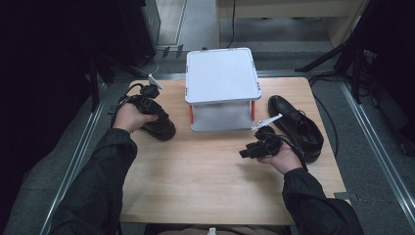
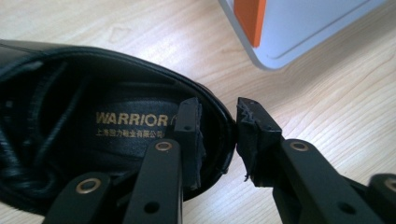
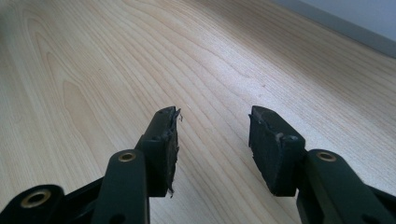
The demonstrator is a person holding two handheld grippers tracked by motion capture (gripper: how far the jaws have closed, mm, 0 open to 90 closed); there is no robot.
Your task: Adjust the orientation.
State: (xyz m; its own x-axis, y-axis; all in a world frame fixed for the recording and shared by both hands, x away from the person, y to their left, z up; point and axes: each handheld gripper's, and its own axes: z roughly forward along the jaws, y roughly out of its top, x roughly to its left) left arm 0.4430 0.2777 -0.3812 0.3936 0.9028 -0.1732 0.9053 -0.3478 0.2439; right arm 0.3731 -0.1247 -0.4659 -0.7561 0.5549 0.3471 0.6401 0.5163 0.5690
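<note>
Pale wood grain runs across the table (image 1: 205,186), with a white two-tier rack (image 1: 221,73) standing at its far edge and dark floor all round. I have my left gripper (image 2: 219,135) straddling the heel rim of the left shoe (image 2: 93,135): one finger (image 2: 189,135) sits inside the opening, the other (image 2: 257,140) outside against the heel, and the gap between them is narrow, with the leather collar between the pads; whether they already bite I cannot tell for sure, though it looks like contact on the inner side. So I judge the step in hand as taking hold of this shoe by its heel. Next I would need a firm pinch before lifting, keeping the shoe level so it does not swing. On the insole, just beyond the inner finger, gold letters read "WARRIOR", with a line of small characters beneath that I cannot read. My right gripper (image 3: 212,140) hangs open over bare wood, holding nothing, with the right shoe (image 1: 298,127) lying just beside that hand.
</note>
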